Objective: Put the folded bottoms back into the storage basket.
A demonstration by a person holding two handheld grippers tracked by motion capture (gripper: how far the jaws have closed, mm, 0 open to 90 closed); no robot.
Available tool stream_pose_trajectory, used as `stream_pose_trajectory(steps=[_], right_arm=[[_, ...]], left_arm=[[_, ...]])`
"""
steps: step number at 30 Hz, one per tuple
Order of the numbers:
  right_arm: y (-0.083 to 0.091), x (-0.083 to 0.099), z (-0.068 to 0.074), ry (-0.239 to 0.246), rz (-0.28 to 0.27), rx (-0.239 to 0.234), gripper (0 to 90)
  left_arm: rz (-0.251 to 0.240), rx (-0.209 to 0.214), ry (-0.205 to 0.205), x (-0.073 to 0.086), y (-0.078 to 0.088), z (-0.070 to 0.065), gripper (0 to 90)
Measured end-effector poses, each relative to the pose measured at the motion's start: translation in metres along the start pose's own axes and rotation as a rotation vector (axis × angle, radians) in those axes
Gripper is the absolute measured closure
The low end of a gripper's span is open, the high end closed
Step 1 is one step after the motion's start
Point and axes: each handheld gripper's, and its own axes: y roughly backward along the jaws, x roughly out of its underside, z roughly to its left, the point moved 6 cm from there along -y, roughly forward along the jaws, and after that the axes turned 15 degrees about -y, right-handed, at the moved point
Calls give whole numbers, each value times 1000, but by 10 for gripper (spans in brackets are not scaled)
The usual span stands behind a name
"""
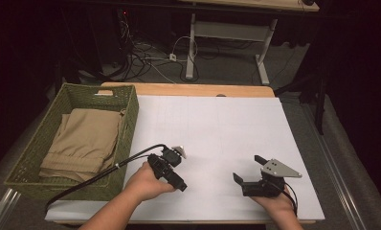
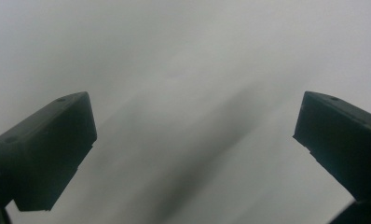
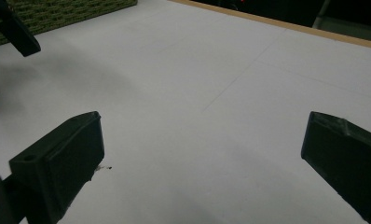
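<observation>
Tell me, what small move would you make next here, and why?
Probably swing the left gripper left toward the green basket to reach the folded tan cloth. Both it and the right gripper are open and hold nothing over the white sheet, and the cloth is the nearest thing to pick up.

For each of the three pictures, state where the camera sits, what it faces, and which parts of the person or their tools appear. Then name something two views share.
High view: above the person's side, facing forward and down on the white sheet; both forearms, left hand-held gripper, right hand-held gripper.
Left gripper view: on that gripper, close to the sheet; its open jaws.
Right gripper view: low, facing the green basket; its open jaws.
Shared: basket, high and right gripper views.
</observation>
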Motion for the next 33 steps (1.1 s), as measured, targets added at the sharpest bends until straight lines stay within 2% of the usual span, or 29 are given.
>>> stream_pose_trajectory(steps=[2, 4, 5, 6, 8, 10, 11, 13, 15, 17, 19, 20, 22, 24, 25, 26, 27, 29, 33], right_arm=[[0, 0, 0, -6, -7, -8, 3], [0, 1, 1, -10, -8, -10, 3], [1, 1, 1, -12, -9, -11, 3], [1, 1, 2, -14, -12, -13, 3], [2, 1, 3, -21, -19, -16, 3], [5, 1, 4, -27, -35, -27, 3], [6, 1, 5, -33, -40, -29, 3], [9, 1, 6, -38, -52, -32, 3], [13, 2, 8, -46, -71, -25, 3], [18, 3, 8, -48, -85, -24, 3], [23, 6, 8, -44, -90, -26, 3], [27, 8, 7, -43, -98, -21, 3], [30, 10, 4, -49, -104, -6, 3], [33, 11, -1, -56, -121, 21, 3], [33, 11, -2, -60, -124, 27, 3], [33, 11, -4, -62, -123, 30, 3], [32, 11, -5, -64, -127, 36, 3], [32, 12, -6, -66, -126, 48, 3], [37, 13, -4, -51, -133, 54, 3]], left_arm=[[-90, -9, -10, 1, 1, -4, 0], [-209, -21, 12, 5, 3, -5, 0], [-302, -24, 34, 7, 6, -5, 0], [-361, -23, 39, 9, 9, -5, 0], [-513, -46, 54, 13, 18, -4, 0], [-620, -67, 71, 20, 24, -3, 0], [-652, -97, 69, 24, 26, -3, 0], [-688, -185, 42, 34, 25, -2, 0], [-713, -235, 30, 42, 24, -1, 0], [-752, -282, 43, 54, 21, 2, 0], [-785, -296, 57, 66, 13, 3, 0], [-792, -288, 64, 69, 9, 4, 0], [-809, -249, 58, 67, 13, 7, 0], [-828, -280, 63, 66, 14, 14, 0], [-816, -276, 88, 65, 10, 18, 0], [-776, -270, 92, 62, 7, 19, 0], [-779, -261, 79, 61, 6, 17, 0], [-762, -280, 33, 59, 5, 13, 0], [-753, -306, -11, 58, 4, 9, 0]])
